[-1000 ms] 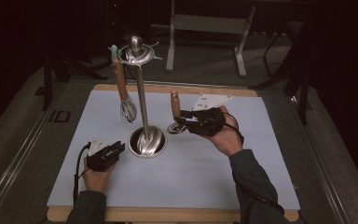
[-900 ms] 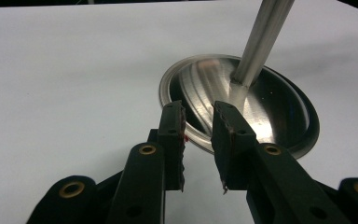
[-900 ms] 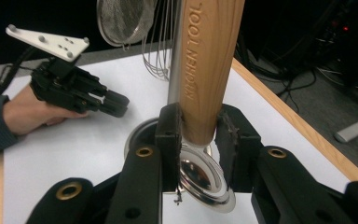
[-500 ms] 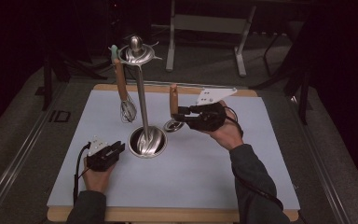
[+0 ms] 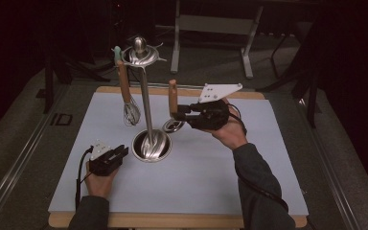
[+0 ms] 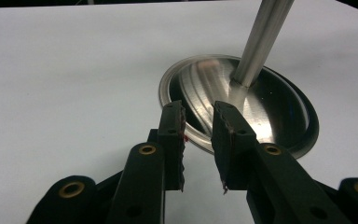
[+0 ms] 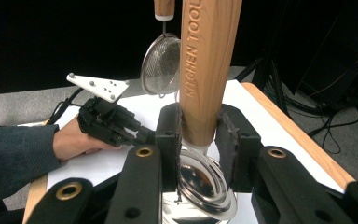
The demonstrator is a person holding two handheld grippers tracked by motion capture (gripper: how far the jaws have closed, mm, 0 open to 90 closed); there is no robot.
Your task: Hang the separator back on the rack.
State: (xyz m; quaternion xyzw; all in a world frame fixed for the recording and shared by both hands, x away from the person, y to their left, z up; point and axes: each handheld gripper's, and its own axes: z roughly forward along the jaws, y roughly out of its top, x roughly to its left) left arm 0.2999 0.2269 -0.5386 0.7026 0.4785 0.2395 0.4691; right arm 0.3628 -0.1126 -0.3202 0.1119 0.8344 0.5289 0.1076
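Note:
A steel utensil stand has its round base on the white mat, a thin pole and a hook crown. A wire whisk with a wooden handle hangs from the crown's left side. My right gripper is shut on the wooden handle of a ladle, which it holds upright just right of the pole. The ladle's metal bowl is low, near the mat. My left gripper rests on the mat at the base's near left. Its jaws stand open around nothing, just short of the base rim.
The white mat lies on a wooden-edged table. From the right gripper view the hanging whisk sits behind the handle, with the left hand and its gripper beyond. Dark table legs and frames stand behind the table.
My right gripper has turned and drawn slightly left, bringing the ladle handle more upright near the pole. The left gripper has stayed put.

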